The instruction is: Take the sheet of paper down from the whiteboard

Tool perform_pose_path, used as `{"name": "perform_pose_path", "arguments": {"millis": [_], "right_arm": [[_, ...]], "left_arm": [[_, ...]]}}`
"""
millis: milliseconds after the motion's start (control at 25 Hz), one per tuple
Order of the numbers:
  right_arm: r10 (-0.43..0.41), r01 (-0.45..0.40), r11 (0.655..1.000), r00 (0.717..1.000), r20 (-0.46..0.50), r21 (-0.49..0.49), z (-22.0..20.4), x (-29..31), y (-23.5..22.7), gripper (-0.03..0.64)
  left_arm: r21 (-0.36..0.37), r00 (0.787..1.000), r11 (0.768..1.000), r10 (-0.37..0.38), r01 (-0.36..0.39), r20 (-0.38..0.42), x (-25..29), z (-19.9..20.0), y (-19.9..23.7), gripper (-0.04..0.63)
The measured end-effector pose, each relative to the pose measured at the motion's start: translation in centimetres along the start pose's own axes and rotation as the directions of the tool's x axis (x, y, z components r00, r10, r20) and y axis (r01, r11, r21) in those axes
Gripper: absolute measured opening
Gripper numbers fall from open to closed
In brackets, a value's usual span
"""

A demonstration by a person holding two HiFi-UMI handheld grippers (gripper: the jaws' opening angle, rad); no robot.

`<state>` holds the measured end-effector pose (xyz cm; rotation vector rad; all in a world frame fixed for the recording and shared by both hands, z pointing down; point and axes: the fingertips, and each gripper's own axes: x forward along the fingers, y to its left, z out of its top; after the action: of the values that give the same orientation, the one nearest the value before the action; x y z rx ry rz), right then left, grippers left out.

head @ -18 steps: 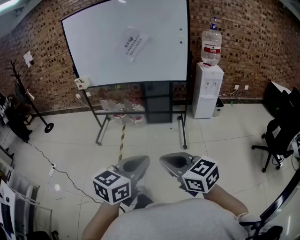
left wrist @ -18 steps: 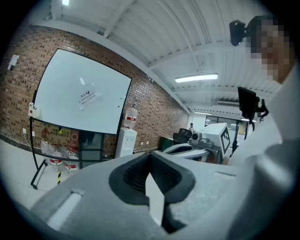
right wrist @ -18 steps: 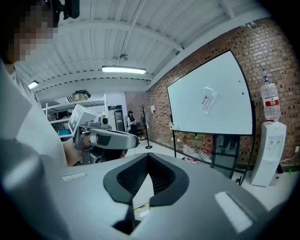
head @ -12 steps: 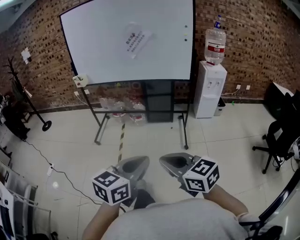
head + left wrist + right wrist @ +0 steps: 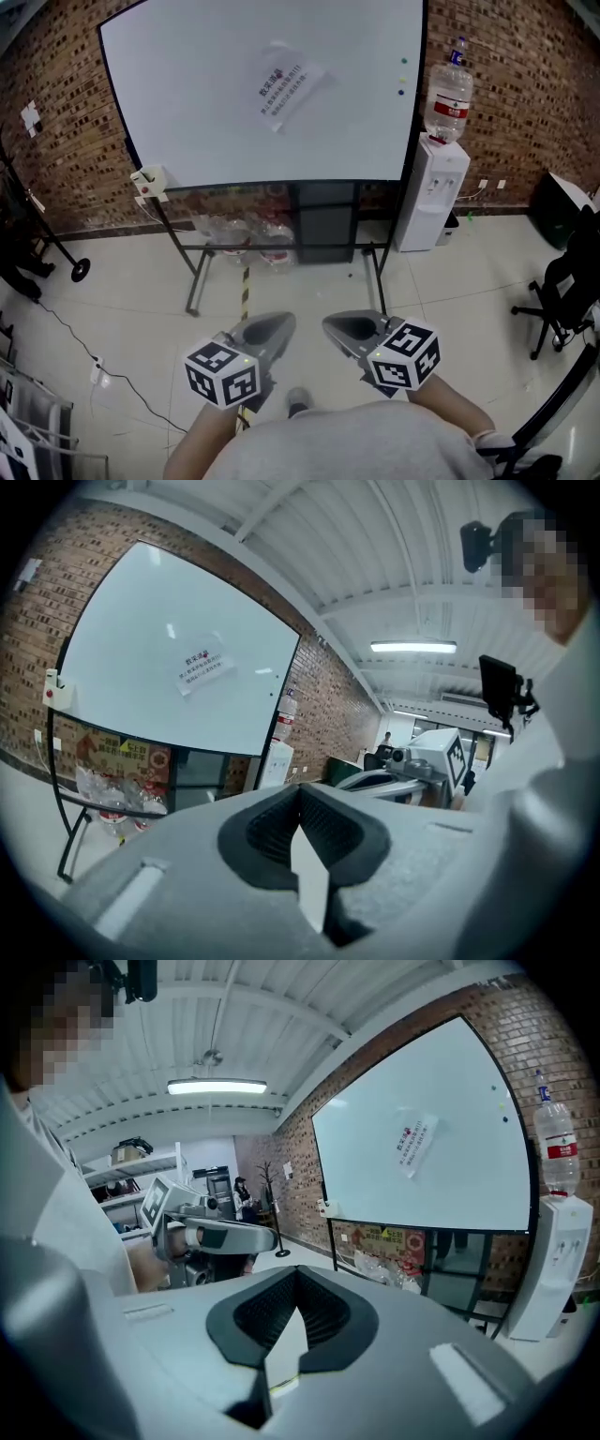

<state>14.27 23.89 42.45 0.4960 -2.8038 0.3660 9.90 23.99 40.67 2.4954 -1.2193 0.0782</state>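
Note:
A tilted sheet of paper (image 5: 289, 86) with red and black print is stuck near the top middle of the whiteboard (image 5: 187, 112). It also shows as the paper (image 5: 202, 670) in the left gripper view and the paper (image 5: 415, 1144) in the right gripper view. My left gripper (image 5: 278, 325) and right gripper (image 5: 335, 326) are held side by side close to my body, well short of the board and far below the sheet. Both are shut with nothing between their jaws (image 5: 300, 794) (image 5: 296, 1279).
The whiteboard stands on a wheeled metal frame (image 5: 192, 286) with bags on its lower shelf. A water dispenser (image 5: 432, 192) stands to its right, an office chair (image 5: 567, 291) at far right, a coat stand (image 5: 56, 246) and floor cable (image 5: 112, 375) at left. A brick wall is behind.
The whiteboard and paper have grown larger and shifted up and right in the head view as I come closer. Both grippers keep their place by my body, still shut.

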Motion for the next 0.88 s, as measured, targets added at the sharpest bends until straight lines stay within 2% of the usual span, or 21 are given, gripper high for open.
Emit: {"name": "perform_pose_path", "arguments": {"millis": [240,440,640,880], "right_arm": [[-0.071,0.071,0.997,0.996,0.044,0.004,5.6,8.5,-6.8,-0.002],[-0.147,0.147,0.989,0.988,0.044,-0.005,8.0,11.8,-11.4,-0.002],[-0.216,0.216,0.976,0.975,0.058,0.017,8.9,13.2,-15.6,-0.002],[-0.278,0.28,0.96,0.957,0.085,-0.024,10.3,13.9,-21.0,-0.002]], "left_arm": [[0.069,0.999,0.997,-0.044,0.045,-0.01,2.9,6.3,10.3,0.002],[0.074,0.999,0.996,-0.04,0.039,0.016,5.0,9.8,16.5,0.002],[0.085,0.997,0.993,-0.081,0.08,0.0,7.3,10.8,19.4,0.002],[0.091,0.995,0.99,-0.104,0.104,-0.006,12.1,12.6,22.1,0.002]]}}
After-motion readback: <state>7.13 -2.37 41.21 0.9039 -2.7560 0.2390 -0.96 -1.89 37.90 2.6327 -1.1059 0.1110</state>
